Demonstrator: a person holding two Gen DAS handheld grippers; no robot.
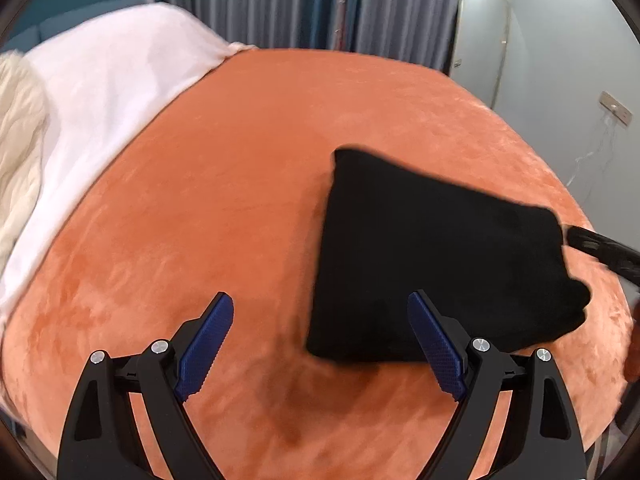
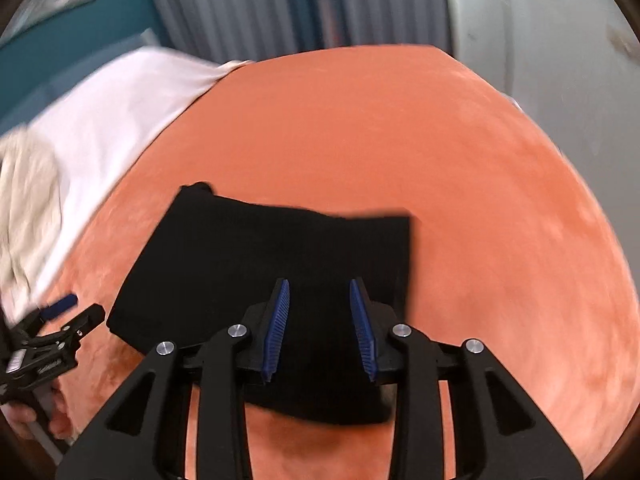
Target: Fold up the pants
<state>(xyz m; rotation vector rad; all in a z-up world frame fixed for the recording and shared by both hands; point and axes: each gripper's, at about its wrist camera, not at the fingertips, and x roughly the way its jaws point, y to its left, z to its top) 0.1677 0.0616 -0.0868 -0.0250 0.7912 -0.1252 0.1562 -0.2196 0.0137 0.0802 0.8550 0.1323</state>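
Observation:
The black pants lie folded into a compact square on the orange bedspread; they also show in the right wrist view. My left gripper is open and empty, just left of and above the pants' near corner. My right gripper is open, hovering over the near edge of the pants with nothing between its blue pads. The right gripper shows at the far right edge of the left wrist view. The left gripper shows at the lower left of the right wrist view.
A white sheet and a cream knitted blanket lie at the left of the bed. Grey curtains hang behind it. A white door and wall socket stand at the right.

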